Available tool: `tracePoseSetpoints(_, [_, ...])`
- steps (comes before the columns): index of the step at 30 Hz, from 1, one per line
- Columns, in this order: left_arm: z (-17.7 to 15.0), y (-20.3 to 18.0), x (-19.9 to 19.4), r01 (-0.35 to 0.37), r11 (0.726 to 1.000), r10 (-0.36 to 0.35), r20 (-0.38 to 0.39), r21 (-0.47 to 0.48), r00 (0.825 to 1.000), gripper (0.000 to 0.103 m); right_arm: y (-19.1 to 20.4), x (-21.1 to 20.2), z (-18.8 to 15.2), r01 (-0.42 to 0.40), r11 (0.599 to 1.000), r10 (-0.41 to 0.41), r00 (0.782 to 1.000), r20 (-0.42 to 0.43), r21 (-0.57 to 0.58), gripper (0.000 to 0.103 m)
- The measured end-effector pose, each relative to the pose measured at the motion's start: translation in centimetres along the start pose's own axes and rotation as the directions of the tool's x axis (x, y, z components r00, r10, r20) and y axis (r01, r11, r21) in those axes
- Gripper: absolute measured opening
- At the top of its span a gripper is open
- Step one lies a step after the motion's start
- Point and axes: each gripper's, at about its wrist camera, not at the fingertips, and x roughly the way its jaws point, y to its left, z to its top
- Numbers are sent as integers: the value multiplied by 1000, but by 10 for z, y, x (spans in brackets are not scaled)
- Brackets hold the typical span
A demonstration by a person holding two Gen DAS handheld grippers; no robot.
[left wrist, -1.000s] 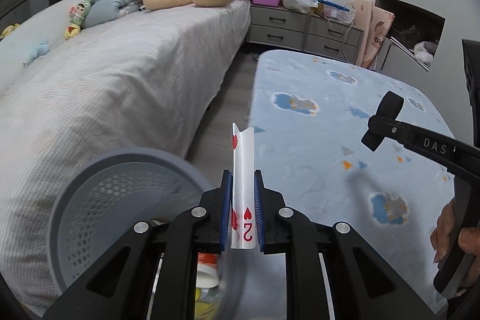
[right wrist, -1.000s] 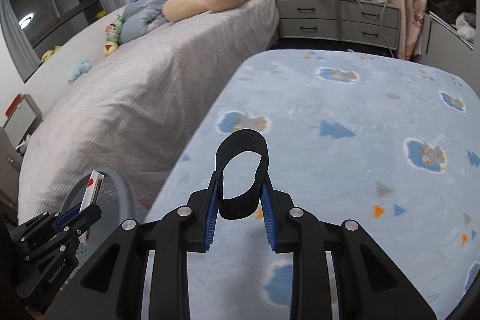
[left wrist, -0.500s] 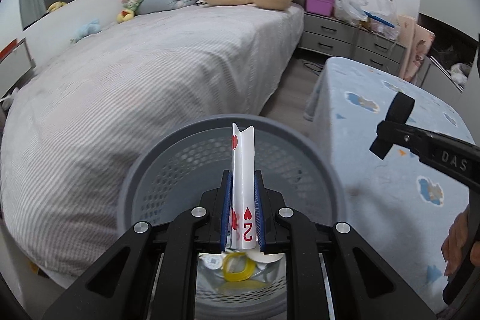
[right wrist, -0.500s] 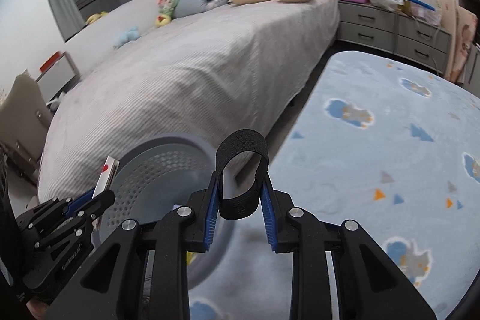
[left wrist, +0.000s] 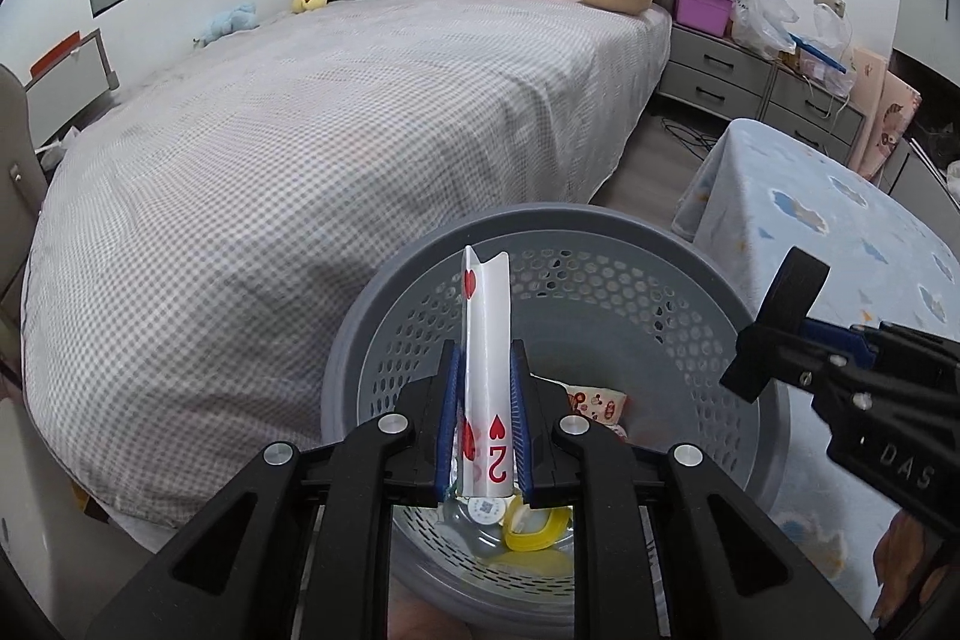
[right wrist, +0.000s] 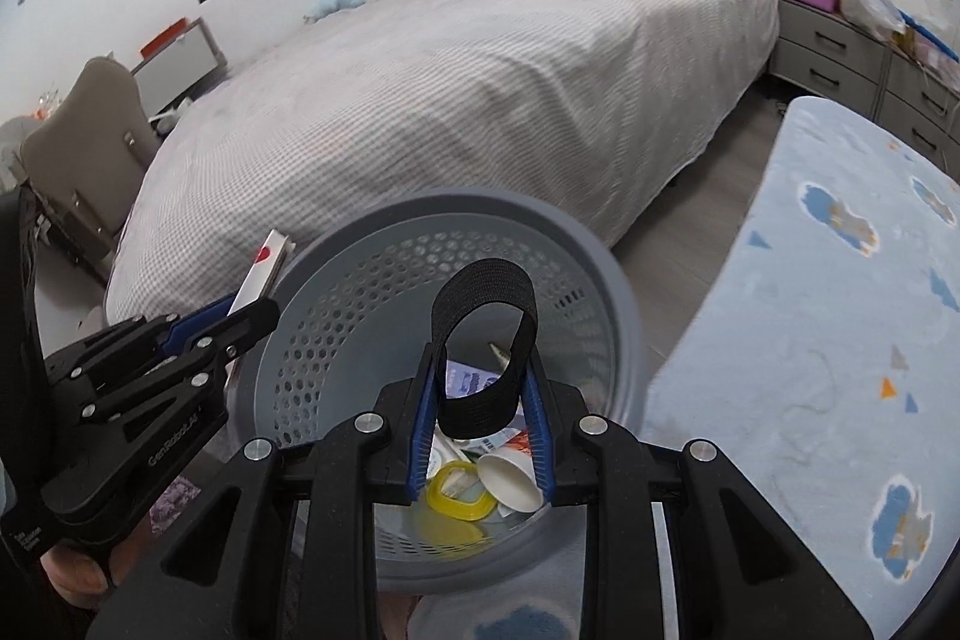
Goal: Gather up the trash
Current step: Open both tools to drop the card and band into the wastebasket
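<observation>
1. The left tongs (left wrist: pixel 485 424) are clamped on a white playing card bent into a narrow trough (left wrist: pixel 486 370), printed with red hearts and a red "2"; it is the two of hearts.
2. The card's long axis runs along the tong fingers, its free end pointing away from the camera, above the round grey perforated plastic waste basket (left wrist: pixel 606 226).
3. The right tongs (right wrist: pixel 483 421) are closed on a black fabric strap bent into a loop (right wrist: pixel 486 334); the loop stands up from the blue pads, its rounded end pointing forward over the same basket.
4. In the basket lie a yellow plastic ring (right wrist: pixel 459 499), a white paper cup (right wrist: pixel 510 481) on its side and printed wrappers.
5. "DAS" reads on the right tool's body in the left view; "GenRobot.AI" on the left tool's body in the right view.
6. The basket stands between the bed with the grey checked cover (left wrist: pixel 336 130) and the pale blue blanket with cloud prints (right wrist: pixel 840 340).
</observation>
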Motion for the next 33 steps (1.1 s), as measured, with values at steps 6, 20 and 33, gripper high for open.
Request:
tracePoseSetpoints(6, [2, -1, 1, -1, 1000, 1, 5, -10, 1000, 20, 2, 1, -2, 2, 1000, -2, 1000, 3, -12, 34])
tracePoseSetpoints(20, [3, 0, -5, -47, 999, 47, 39, -15, 998, 66, -3, -3, -2, 27, 1000, -27, 999, 22, 4, 63])
tracePoseSetpoints(33, [2, 1, -3, -55, 998, 56, 40, -21, 998, 74, -6, -3, -2, 35, 999, -35, 999, 21, 17, 69])
